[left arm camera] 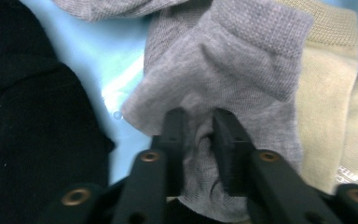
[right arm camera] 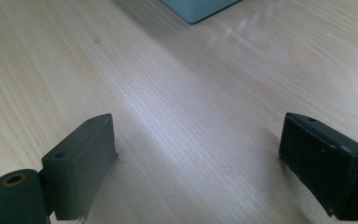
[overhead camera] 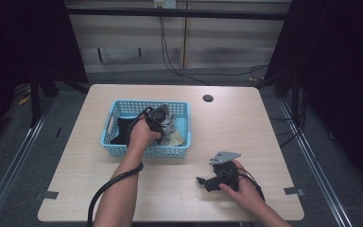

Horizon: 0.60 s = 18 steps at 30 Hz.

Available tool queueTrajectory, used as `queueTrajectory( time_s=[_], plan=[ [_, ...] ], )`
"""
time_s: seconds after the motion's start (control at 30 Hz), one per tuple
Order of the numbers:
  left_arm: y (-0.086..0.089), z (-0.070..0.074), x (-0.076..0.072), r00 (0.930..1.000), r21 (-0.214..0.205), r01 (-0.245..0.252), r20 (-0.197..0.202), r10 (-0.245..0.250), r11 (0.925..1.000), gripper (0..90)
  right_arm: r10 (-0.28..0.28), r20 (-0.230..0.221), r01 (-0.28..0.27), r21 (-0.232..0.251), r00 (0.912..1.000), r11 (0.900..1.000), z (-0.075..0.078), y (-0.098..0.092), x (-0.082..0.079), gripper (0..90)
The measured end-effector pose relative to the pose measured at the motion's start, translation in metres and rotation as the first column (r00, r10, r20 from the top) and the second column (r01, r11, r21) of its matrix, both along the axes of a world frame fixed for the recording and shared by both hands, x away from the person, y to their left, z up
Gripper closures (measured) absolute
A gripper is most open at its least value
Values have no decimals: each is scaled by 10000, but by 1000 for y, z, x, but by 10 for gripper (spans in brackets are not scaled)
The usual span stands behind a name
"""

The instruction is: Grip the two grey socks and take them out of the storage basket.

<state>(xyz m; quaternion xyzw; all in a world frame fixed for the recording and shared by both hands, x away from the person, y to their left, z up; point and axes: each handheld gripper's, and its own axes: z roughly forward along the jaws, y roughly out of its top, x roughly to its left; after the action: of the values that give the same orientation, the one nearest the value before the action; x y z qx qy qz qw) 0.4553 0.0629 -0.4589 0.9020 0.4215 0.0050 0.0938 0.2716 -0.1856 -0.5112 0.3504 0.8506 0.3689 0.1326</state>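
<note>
A light blue plastic lattice basket [overhead camera: 144,151] on the pale wooden table [overhead camera: 246,127] holds a grey knitted sock [left arm camera: 242,70] directly ahead of the left gripper [left arm camera: 199,115]. A black cloth [left arm camera: 28,121] lies to the gripper's left and a beige sock [left arm camera: 326,93] to its right.

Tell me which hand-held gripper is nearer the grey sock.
Left. The left hand-held gripper is inside the blue basket, jaws pinching the grey sock. The right hand-held gripper sits open over the bare table, outside the basket.

A lab-like recording booth, not a home. Black curtains [overhead camera: 340,71] flank the pale wooden surface [overhead camera: 246,127], cables [overhead camera: 170,52] hang down a bare panelled wall [overhead camera: 227,42], and grey carpet [overhead camera: 38,151] covers the floor.
</note>
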Motion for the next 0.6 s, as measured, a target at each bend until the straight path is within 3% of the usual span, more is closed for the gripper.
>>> queueTrajectory(
  time_s=[0.27, 0.4, 0.47, 0.6],
  plan=[
    [12, 17, 0, 9999, -463, -150, -50, 148, 9988, 802, 1, 0, -1, 3, 10000, 10000, 0, 0, 0, 104],
    [16, 22, -2, 9996, -424, -235, -175, 228, 9988, 798, -1, -3, 1, -3, 10000, 10000, 0, 0, 0, 103],
    [17, 23, -1, 9987, -509, -477, -198, 467, 9976, 738, -5, 21, 5, -17, 10000, 10000, 0, 0, 0, 103],
    [16, 24, 3, 9960, -836, -825, 287, 851, 9931, 496, -5, -5, 5, -7, 10000, 10000, 0, 0, 0, 103]
  ],
)
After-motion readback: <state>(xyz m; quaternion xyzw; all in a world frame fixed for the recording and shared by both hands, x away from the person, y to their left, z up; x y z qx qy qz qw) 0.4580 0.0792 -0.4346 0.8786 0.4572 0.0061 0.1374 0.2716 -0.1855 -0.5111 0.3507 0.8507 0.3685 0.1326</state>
